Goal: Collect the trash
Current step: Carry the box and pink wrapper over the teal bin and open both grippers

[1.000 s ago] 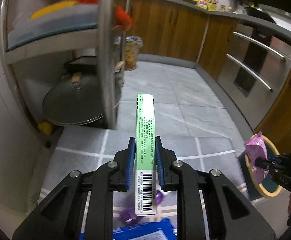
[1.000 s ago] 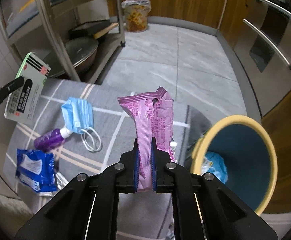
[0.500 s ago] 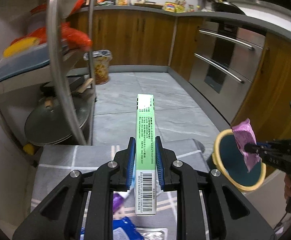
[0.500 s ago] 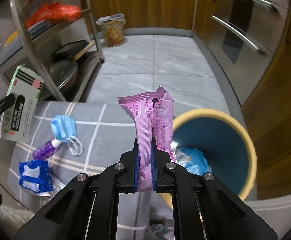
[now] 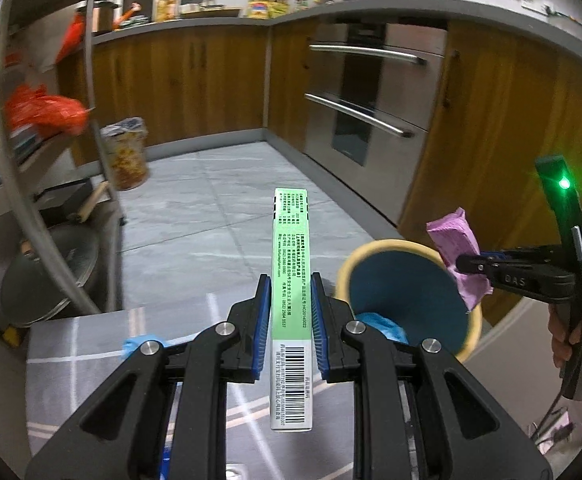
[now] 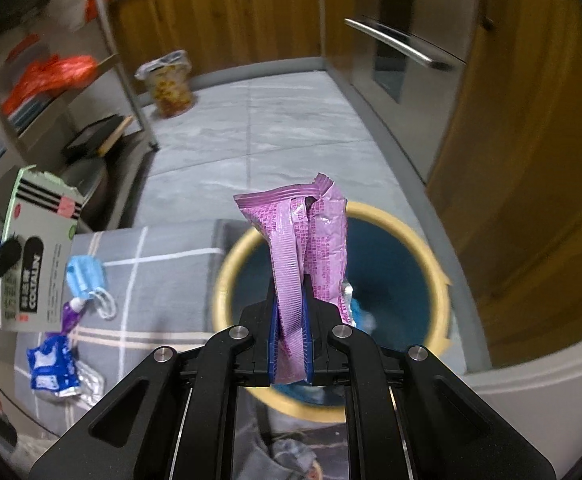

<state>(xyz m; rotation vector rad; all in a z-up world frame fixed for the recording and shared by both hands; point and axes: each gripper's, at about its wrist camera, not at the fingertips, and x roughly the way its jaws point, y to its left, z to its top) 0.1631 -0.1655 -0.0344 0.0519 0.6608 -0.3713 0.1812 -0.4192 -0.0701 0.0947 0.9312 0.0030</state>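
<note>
A person clearing rubbish from a grey checked table cover (image 6: 159, 264) carries two pieces at once toward a yellow-rimmed blue bin (image 6: 227, 276) standing on the kitchen floor just beside the table. The right gripper (image 6: 289, 320), its jaws nearly together, pinches a crumpled pink wrapper (image 6: 311, 236) by its lower end and holds it upright over the bin's open mouth, which puts the wrapper where it would likely fall straight in once let go. The left gripper (image 5: 291, 312), jaws clamped narrowly on the thin sides of a green and white carton (image 5: 291, 280), holds that carton lengthways along its fingers, out over the table edge and near the bin's rim, probably so it can go in right after the wrapper. The bin already holds some blue scraps at the bottom. On the table cover lie a blue face mask (image 6: 85, 276), a small purple bottle (image 6: 69, 314) touching its loops, and a blue packet (image 6: 49, 368) beside a bit of foil, so the collecting appears well short of finished. A metal rack (image 5: 51, 184) with a pan lid and an orange bag stands at the table's far side, and a patterned floor bin (image 5: 127, 154) sits against the wooden cupboards, apart from the work.
</note>
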